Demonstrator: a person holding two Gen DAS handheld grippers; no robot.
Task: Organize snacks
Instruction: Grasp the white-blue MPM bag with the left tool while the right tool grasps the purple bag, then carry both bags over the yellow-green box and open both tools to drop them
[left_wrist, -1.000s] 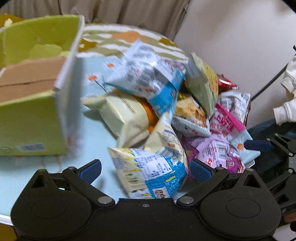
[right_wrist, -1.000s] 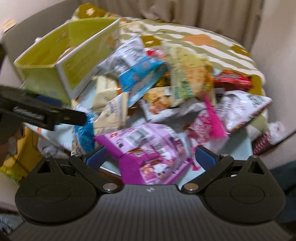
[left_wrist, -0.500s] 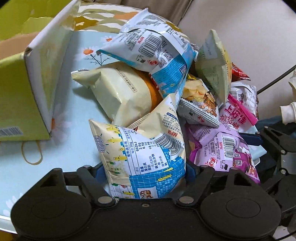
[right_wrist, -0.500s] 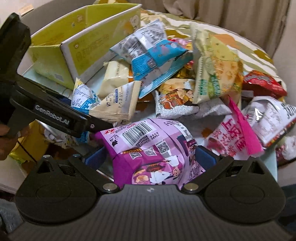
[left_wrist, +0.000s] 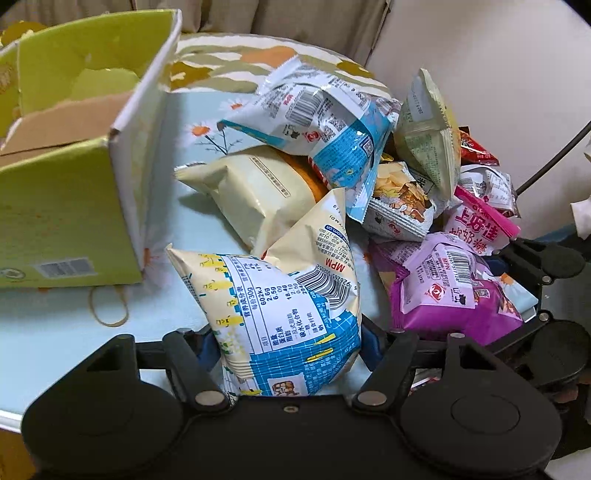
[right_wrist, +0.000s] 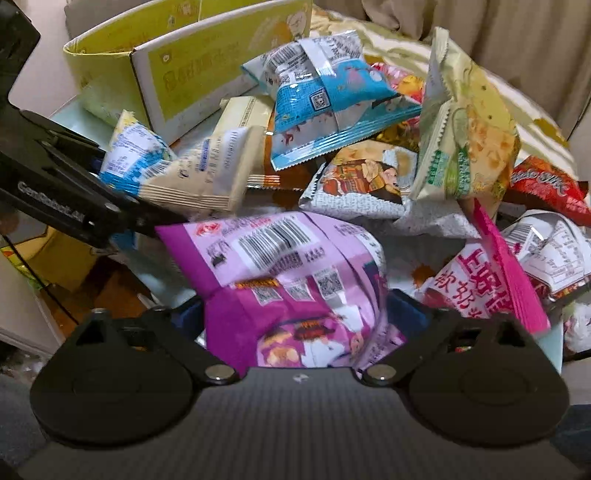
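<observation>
Pale-blue surface (left_wrist: 74, 325) holds snack heap; left hand-held gripper (left_wrist: 290, 347) pinches cream-blue barcode packet (left_wrist: 280, 306), right hand-held gripper (right_wrist: 295, 314) pinches shiny purple packet (right_wrist: 288, 269), green box (left_wrist: 66, 192) far left.

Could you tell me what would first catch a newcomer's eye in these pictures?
Probably the heap of snack bags on the flowered table, beside an open yellow-green cardboard box. The left gripper clamps a cream-and-blue bag; the right gripper clamps a purple bag.

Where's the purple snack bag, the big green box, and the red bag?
purple snack bag (right_wrist: 295, 280), right wrist view, middle of its back
green box (left_wrist: 62, 206), left wrist view, near side wall
red bag (right_wrist: 546, 188), right wrist view, its front
</observation>
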